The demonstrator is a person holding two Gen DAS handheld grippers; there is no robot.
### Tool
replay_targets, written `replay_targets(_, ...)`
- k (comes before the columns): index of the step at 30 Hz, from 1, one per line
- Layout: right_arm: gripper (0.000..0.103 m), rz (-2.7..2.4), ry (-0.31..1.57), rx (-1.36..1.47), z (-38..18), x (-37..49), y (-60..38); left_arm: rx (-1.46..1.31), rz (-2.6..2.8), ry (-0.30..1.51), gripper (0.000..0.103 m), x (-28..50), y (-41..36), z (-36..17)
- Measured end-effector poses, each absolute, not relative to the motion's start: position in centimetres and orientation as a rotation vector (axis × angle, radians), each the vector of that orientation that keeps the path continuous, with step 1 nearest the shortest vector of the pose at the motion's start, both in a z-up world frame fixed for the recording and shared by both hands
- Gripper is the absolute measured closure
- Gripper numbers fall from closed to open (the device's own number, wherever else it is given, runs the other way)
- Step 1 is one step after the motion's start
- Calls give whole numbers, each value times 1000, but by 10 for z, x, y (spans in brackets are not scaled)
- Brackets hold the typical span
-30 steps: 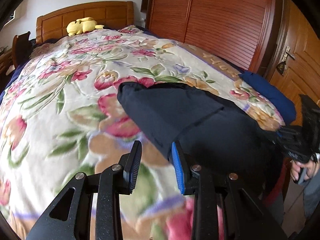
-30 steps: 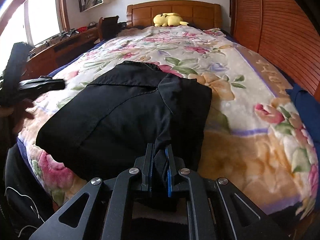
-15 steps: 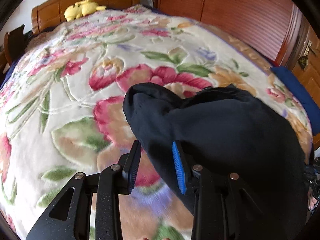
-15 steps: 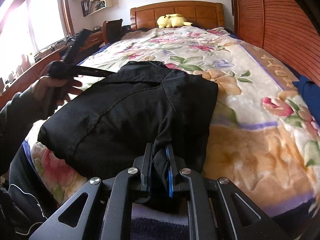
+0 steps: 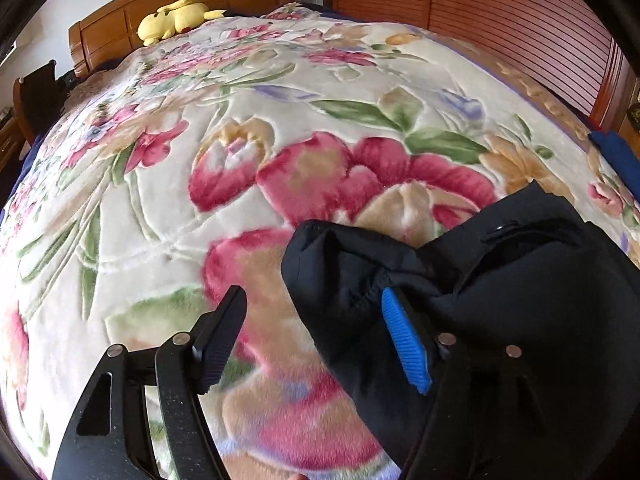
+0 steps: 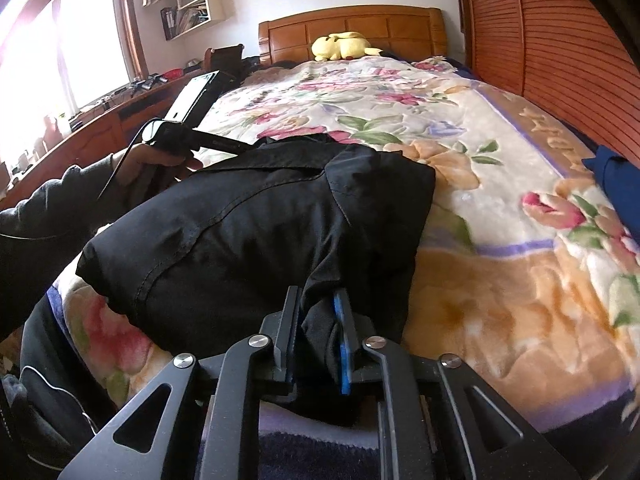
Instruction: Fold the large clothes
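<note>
A black jacket (image 6: 260, 232) lies folded into a thick block on the floral blanket (image 6: 500, 280) near the foot of the bed. My right gripper (image 6: 316, 316) grips a bunched fold at the jacket's near edge; its jaws are starting to open, and cloth still fills the gap. In the left wrist view the jacket (image 5: 520, 300) fills the lower right. My left gripper (image 5: 312, 296) is opening wide over its puffed far corner. That corner lies between the jaws beside the blue pad (image 5: 404, 340), unpinched. A hand (image 6: 152, 164) holds the left gripper at the jacket's far left corner.
A yellow plush toy (image 6: 344, 46) rests against the wooden headboard. A slatted wooden wardrobe (image 6: 560, 60) runs along the bed's right side, with blue cloth (image 6: 616, 184) at that edge. A cluttered desk (image 6: 100, 120) stands under the window on the left.
The left gripper came down and in over the jacket's far corner, and its jaws spread wide. The right gripper stayed in place, with its jaws slightly wider on the fold.
</note>
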State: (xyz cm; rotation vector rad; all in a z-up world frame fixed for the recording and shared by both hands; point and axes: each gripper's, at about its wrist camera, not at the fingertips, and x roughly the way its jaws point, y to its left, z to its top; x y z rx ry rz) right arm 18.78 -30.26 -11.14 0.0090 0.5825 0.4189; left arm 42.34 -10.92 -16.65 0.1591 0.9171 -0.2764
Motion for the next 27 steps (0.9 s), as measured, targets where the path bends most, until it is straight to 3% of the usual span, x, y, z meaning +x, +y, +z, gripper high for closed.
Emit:
replay_targets(7, 56, 338, 601, 9, -103, 176, -308, 93, -286, 939, 32, 429, -103, -170)
replay_targets(10, 52, 320, 600, 16, -101, 162, -315, 97, -285, 939, 32, 429, -104, -170)
replay_targets(26, 50, 353, 683, 54, -111, 156, -317, 82, -287, 938, 32, 431, -102, -171)
replay_targets(27, 50, 360, 689, 58, -112, 158, -316, 80, -295, 938, 36, 431, -102, -171)
